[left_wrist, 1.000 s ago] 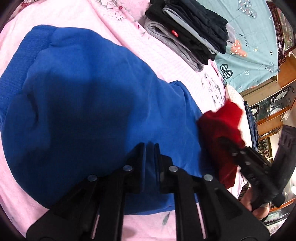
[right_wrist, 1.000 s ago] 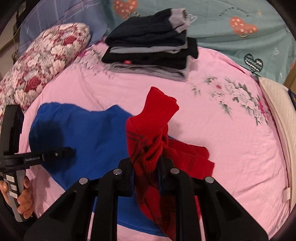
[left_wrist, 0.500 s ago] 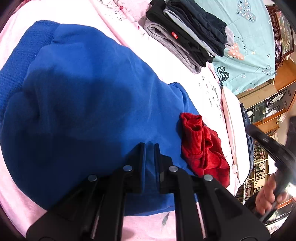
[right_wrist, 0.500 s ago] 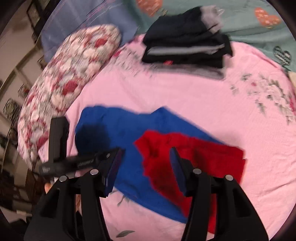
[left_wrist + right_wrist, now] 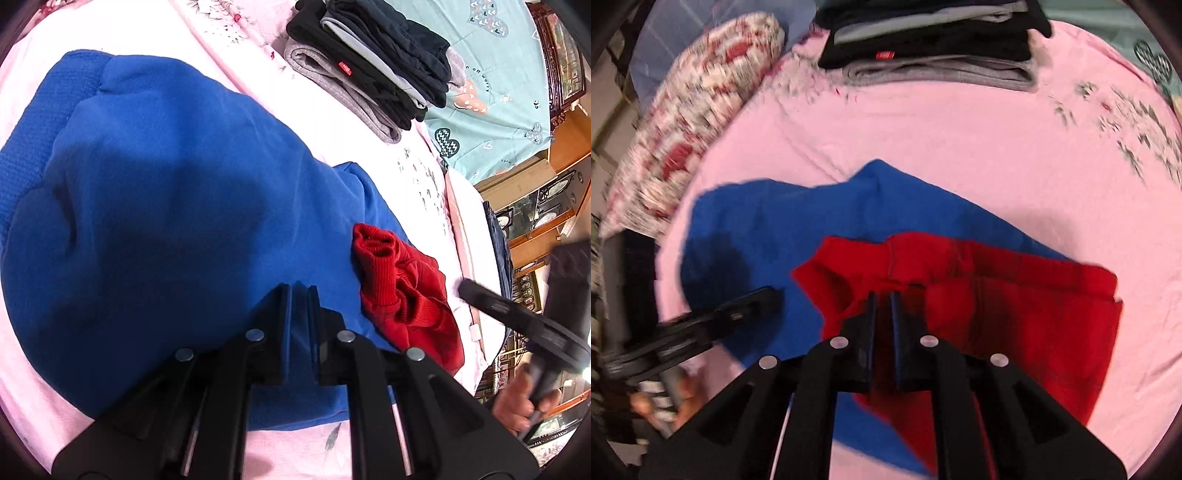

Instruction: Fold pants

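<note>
The blue part of the pants lies spread flat across the pink bedsheet, filling the left wrist view from about nine o'clock to the centre, while the red part sits bunched on its edge toward four o'clock in that view and across the centre and four o'clock in the right wrist view. It looks like one two-coloured pair, though I cannot rule out two garments. The flat spread, I judge, is there to give a smooth base so the red end can be carried over it as the fold. A stack of folded dark and grey clothes rests well apart at twelve to one o'clock, probably finished work parked out of the way, and a floral pillow lies at ten o'clock in the right wrist view. The left gripper has its jaws drawn almost together with only a thin slit between them, low over the blue cloth near its near edge; whether it pinches that cloth or merely presses on it I cannot tell. The right gripper likewise shows its jaws nearly closed, tips at the rumpled inner edge of the red fabric; the picture is motion-blurred, so a real pinch on the red cloth is likely but not certain.
</note>
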Demonstrator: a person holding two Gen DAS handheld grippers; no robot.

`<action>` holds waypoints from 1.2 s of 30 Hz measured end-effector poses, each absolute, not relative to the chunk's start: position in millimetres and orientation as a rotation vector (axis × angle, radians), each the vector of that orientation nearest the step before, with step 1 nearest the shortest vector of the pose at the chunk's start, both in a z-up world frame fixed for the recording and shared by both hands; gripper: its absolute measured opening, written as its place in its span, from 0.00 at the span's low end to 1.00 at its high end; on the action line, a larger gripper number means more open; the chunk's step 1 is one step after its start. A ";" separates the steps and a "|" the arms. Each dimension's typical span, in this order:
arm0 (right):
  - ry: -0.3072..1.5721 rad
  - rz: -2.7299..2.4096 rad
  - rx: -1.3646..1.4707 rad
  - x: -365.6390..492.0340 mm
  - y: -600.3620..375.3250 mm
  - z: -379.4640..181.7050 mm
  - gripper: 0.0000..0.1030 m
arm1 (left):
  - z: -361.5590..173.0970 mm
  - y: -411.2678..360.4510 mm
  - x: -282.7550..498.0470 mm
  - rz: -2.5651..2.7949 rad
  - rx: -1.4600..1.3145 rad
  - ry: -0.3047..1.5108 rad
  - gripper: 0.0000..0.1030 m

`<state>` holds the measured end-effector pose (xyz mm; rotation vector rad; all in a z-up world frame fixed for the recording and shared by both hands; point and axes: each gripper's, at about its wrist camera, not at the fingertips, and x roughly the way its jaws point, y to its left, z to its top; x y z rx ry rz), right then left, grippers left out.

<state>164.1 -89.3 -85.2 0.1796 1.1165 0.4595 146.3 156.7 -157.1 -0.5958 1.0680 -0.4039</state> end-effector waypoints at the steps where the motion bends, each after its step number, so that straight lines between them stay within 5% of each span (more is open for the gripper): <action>1: 1.084 0.468 0.196 153.1 -99.9 -75.8 0.17 | -157.3 157.1 146.5 -0.405 -0.600 1.069 0.10; 9: 1.116 0.441 0.181 117.2 -118.9 -94.2 0.20 | -147.9 159.8 140.1 -0.375 -0.614 1.092 0.13; 11: 1.191 0.449 0.151 122.7 -106.3 -120.4 0.20 | -118.8 171.1 123.9 -0.381 -0.627 1.029 0.34; 13: 1.140 0.432 0.112 119.0 -98.7 -124.2 0.21 | -82.8 190.6 105.3 -0.335 -0.615 0.933 0.76; 14: 1.134 0.428 0.092 117.6 -96.1 -121.0 0.21 | -65.4 205.1 95.5 -0.282 -0.618 0.892 0.79; 19: 1.086 0.512 0.196 104.3 -116.4 -99.9 0.27 | -46.4 260.0 75.1 -0.077 -0.685 0.904 0.81; 29: 0.973 0.499 0.258 53.4 -172.0 -72.0 0.33 | -129.5 257.8 109.0 -0.067 -0.849 1.119 0.81; 36: 0.995 0.459 0.306 37.9 -189.9 -79.8 0.35 | -141.0 254.4 141.2 -0.085 -0.805 1.133 0.83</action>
